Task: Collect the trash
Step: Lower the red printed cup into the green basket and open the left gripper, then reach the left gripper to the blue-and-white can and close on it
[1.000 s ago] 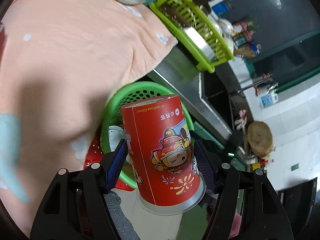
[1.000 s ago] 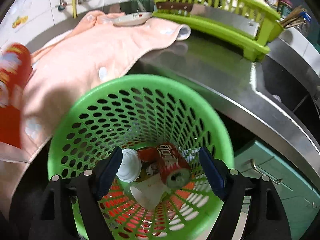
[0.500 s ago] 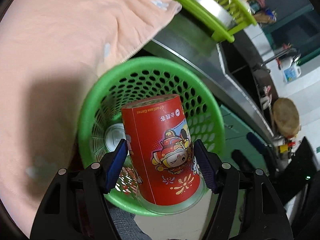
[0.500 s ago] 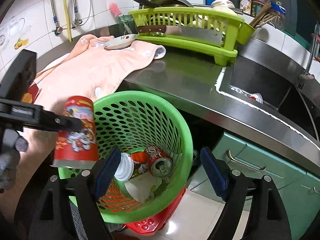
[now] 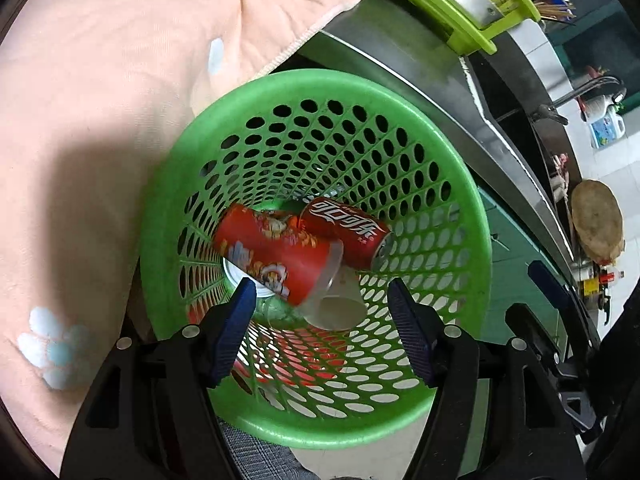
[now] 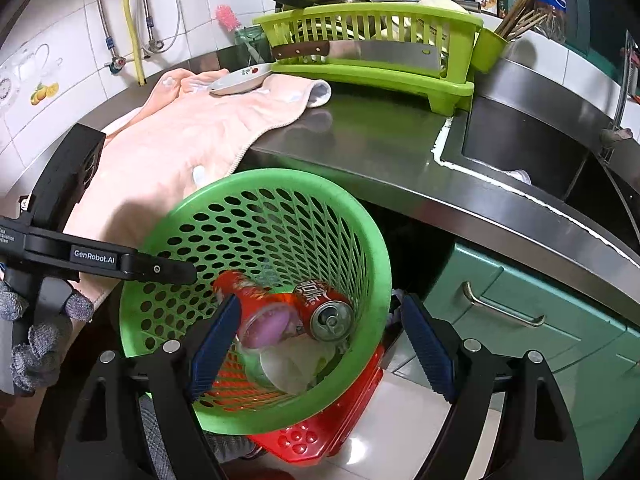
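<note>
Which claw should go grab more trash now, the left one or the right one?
Probably either: the left claw and the right claw are both open and empty above the green basket. The red tube already lies inside it. No more trash is in view.

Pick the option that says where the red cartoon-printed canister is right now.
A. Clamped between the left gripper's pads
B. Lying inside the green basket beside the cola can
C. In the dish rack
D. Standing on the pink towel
B: the red canister lies on its side in the green basket, against the cola can; the left gripper is open and holds nothing.
</note>
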Available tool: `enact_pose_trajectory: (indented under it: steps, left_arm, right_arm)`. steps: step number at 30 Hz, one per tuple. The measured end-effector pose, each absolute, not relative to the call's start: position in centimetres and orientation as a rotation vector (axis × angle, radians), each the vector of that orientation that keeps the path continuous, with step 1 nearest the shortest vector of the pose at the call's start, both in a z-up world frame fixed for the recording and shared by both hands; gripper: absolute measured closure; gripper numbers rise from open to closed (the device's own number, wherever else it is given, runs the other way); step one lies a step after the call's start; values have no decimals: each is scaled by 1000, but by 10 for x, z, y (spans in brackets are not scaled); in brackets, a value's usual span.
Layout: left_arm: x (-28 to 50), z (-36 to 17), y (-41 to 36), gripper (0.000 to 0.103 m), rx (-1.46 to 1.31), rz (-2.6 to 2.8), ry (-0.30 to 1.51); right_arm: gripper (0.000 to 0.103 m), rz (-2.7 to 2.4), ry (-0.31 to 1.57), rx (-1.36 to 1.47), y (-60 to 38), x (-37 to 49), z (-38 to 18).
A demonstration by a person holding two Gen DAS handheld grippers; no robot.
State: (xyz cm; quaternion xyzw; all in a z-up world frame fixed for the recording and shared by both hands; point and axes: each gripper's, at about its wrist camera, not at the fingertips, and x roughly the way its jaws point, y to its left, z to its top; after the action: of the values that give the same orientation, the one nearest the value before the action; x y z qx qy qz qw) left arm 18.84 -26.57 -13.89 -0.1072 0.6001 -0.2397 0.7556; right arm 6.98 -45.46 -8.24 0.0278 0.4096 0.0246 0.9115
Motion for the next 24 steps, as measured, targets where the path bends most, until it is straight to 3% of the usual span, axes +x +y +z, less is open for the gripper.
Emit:
enact_pose_trajectory:
  steps: [12, 24]
  left_arm:
    - [156, -76, -215, 36, -197, -511, 1114]
    - [123, -18, -94, 36, -185, -319, 945]
  right_arm:
    - [24, 92, 802, 74, -426, 61, -63]
    - [24, 258, 792, 51, -340, 80, -46]
